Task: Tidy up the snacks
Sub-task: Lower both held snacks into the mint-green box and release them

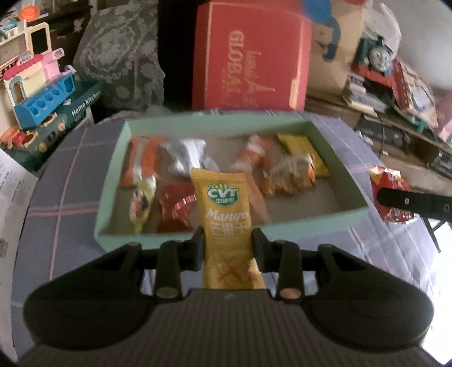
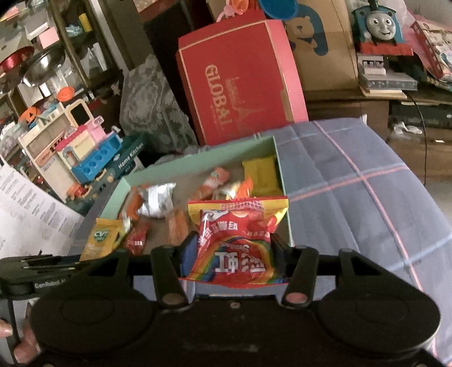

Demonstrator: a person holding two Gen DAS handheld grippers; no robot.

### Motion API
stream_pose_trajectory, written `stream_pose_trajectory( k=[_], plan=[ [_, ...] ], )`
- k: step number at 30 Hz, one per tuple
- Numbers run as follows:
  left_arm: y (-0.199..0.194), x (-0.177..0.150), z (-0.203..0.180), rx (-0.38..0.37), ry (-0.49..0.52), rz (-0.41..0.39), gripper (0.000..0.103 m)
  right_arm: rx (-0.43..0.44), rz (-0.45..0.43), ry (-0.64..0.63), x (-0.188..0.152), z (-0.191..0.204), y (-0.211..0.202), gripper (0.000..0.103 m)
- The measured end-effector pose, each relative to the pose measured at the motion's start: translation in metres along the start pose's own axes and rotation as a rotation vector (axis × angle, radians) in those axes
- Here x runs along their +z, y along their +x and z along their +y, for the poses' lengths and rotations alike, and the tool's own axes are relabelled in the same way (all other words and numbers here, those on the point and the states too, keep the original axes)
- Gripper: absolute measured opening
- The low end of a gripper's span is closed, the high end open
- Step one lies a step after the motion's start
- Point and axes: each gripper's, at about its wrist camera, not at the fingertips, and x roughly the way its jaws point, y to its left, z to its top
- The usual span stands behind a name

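Item 1: left gripper, black plastic, jaws pinched on a yellow mango-snack sachet. The sachet is a flat, glossy foil pillow pack, standing upright between the pads above the near wall of the box; its lower end is cut off behind the gripper body.

Item 2: right gripper, same build, jaws clamped on a red rainbow-printed candy bag. The bag is a crinkled film with a serrated top seam, its printing seen upside down, and it is held over the near right corner of the box. In the left wrist view this bag shows only in part, behind a black finger at the right edge.

Item 3: mint-green box, shallow, rectangular, cardboard, open-topped, lying on a blue-grey checked cloth with pink lines. Contents are blurred: an orange wrapper, a crumpled silver foil pack, a flat yellow packet, a red wrapper and further small orange pieces not legible.

Item 4: surroundings, partly cropped: a red "GLOBAL" carton behind the box, a toy kitchen set to the left, a blue toy train at upper right, and fingertips at the lower left corner.
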Motion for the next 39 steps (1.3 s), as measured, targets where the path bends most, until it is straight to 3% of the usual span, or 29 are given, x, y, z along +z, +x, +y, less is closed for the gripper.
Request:
stream_pose_trajectory(
  k=[8,14,18,19,20,21,22,23,39],
  plan=[
    [0.040,0.040,0.015,0.004,-0.040,0.017,0.033,-0.008,0.027,0.019,0.023,0.003,0.042,0.053],
    [0.065,0.045,0.015,0.014,-0.041,0.043,0.033,-0.012,0.048,0.012,0.026,0.005,0.064,0.054],
    [0.076,0.043,0.016,0.028,-0.045,0.058,0.033,-0.017,0.049,0.005,0.027,0.006,0.072,0.061],
    [0.078,0.043,0.016,0.036,-0.046,0.059,0.036,-0.014,0.047,0.005,0.027,0.006,0.071,0.066],
    [0.079,0.042,0.016,0.048,-0.047,0.055,0.042,-0.011,0.045,0.009,0.027,0.007,0.070,0.087],
    [0.080,0.042,0.015,0.064,-0.046,0.056,0.070,-0.009,0.033,0.017,0.026,0.007,0.068,0.103],
    [0.080,0.041,0.015,0.088,-0.047,0.054,0.099,-0.007,0.009,0.020,0.025,0.007,0.063,0.103],
    [0.078,0.039,0.014,0.123,-0.048,0.039,0.103,-0.007,-0.008,0.017,0.025,0.008,0.060,0.103],
    [0.032,0.004,0.011,0.123,-0.057,0.058,0.103,-0.021,0.005,0.030,0.002,0.013,0.020,0.103]
  ],
)
